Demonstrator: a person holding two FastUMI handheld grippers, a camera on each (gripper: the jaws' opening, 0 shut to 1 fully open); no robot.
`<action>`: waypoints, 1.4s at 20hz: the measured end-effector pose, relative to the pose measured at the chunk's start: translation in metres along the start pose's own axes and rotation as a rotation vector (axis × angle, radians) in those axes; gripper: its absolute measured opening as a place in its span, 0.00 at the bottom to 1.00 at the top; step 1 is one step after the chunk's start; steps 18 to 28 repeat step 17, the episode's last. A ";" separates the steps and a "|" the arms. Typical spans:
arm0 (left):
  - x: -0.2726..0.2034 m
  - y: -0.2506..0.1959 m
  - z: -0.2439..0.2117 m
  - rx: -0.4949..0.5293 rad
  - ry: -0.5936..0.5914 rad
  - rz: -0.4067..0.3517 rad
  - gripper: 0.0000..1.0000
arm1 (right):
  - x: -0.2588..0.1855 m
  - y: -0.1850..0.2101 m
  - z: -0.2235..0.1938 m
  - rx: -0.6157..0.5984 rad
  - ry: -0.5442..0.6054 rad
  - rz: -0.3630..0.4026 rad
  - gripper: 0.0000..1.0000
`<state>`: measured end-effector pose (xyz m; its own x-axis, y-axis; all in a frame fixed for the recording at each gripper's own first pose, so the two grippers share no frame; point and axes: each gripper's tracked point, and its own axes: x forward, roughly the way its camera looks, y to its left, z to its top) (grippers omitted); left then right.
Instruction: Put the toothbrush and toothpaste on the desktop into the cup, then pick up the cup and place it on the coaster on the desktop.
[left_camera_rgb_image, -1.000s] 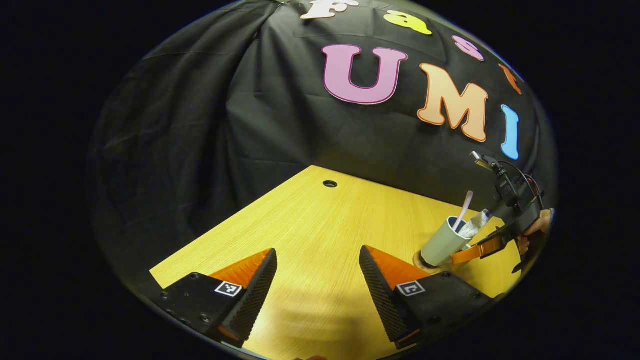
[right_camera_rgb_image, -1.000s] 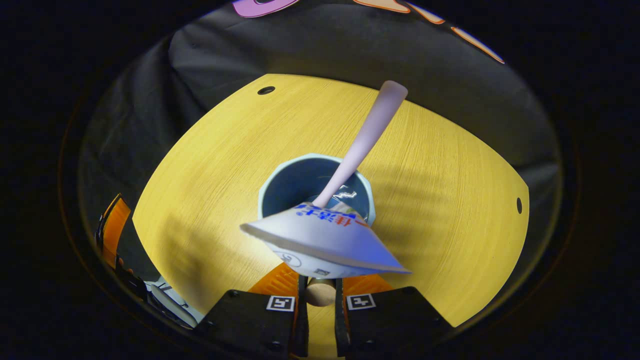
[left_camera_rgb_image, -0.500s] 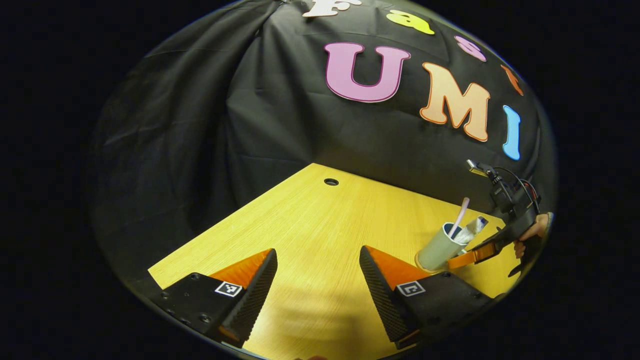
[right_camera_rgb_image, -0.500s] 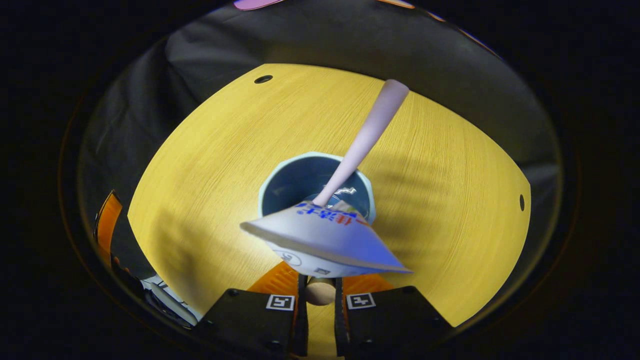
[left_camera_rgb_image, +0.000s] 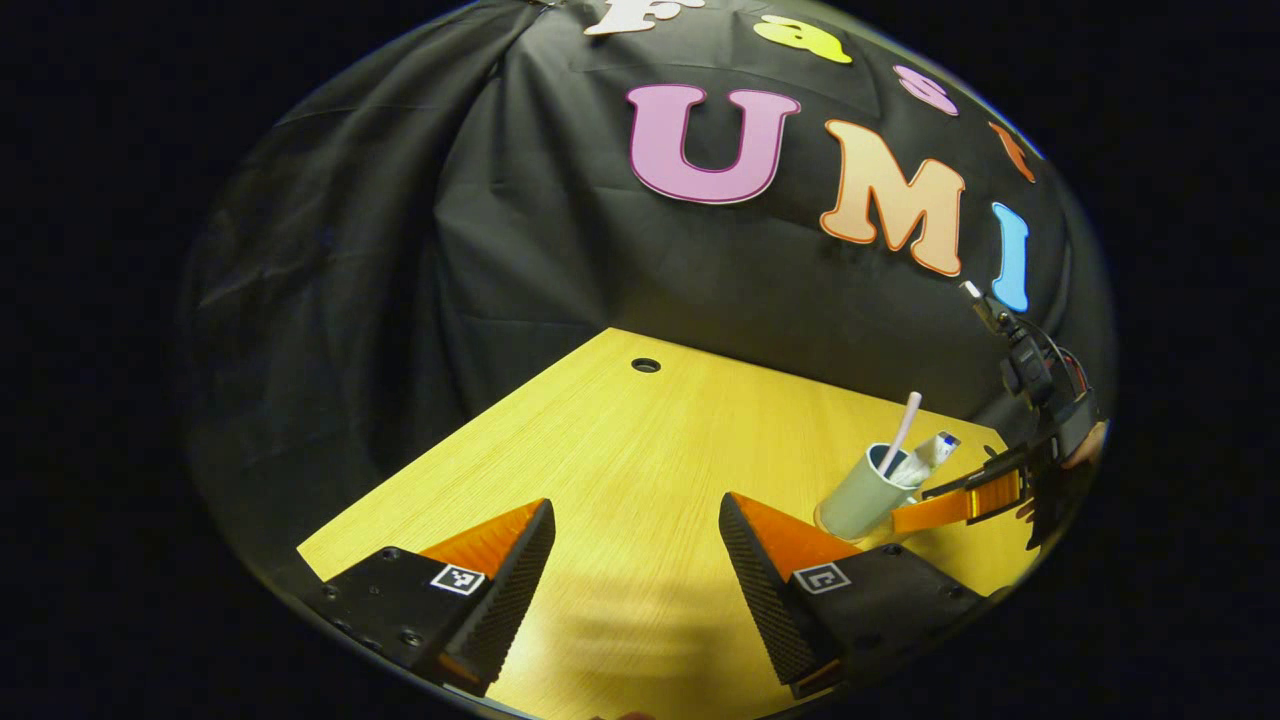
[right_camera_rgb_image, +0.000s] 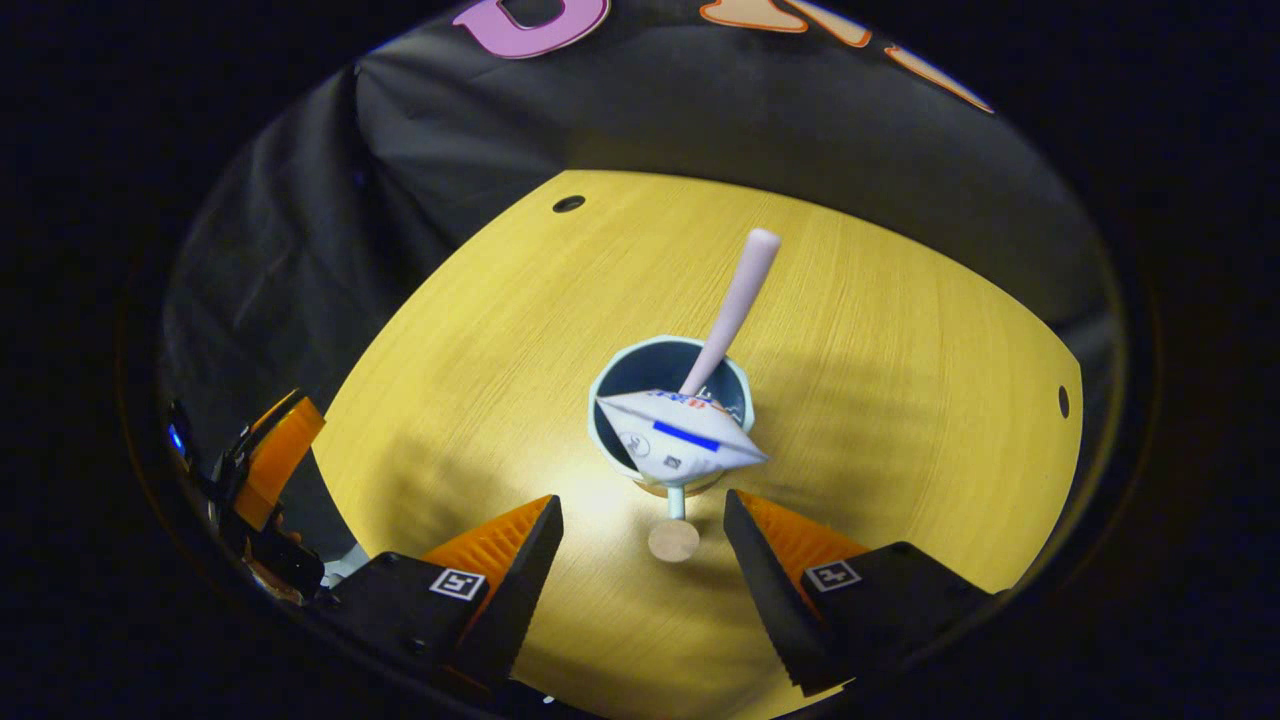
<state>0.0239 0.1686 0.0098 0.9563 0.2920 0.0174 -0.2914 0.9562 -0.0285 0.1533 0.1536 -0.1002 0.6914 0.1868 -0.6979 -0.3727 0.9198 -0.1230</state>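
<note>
With cup (right_camera_rgb_image: 668, 425) seated on coaster (right_camera_rgb_image: 672, 487), frame centre, right hand-held gripper (right_camera_rgb_image: 640, 560) released: straight withdrawal advised, toothpaste (right_camera_rgb_image: 683, 438) overhang avoided.

The toothbrush (right_camera_rgb_image: 735, 300) and toothpaste (right_camera_rgb_image: 680, 440) stand in the cup (right_camera_rgb_image: 612, 375), which sits on the coaster (left_camera_rgb_image: 826, 527) on the desktop (right_camera_rgb_image: 900, 330).

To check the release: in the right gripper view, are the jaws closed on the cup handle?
No, the right gripper has its jaws spread apart, clear of the cup.
</note>
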 end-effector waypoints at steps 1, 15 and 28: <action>-0.002 -0.007 0.001 0.006 0.003 -0.015 0.95 | -0.011 -0.004 0.002 0.018 -0.036 -0.009 0.96; -0.012 -0.116 -0.020 0.082 0.134 -0.251 0.95 | -0.074 -0.041 -0.055 0.246 -0.241 -0.117 0.95; -0.011 -0.129 -0.019 0.104 0.132 -0.283 0.95 | -0.079 -0.043 -0.057 0.276 -0.258 -0.117 0.99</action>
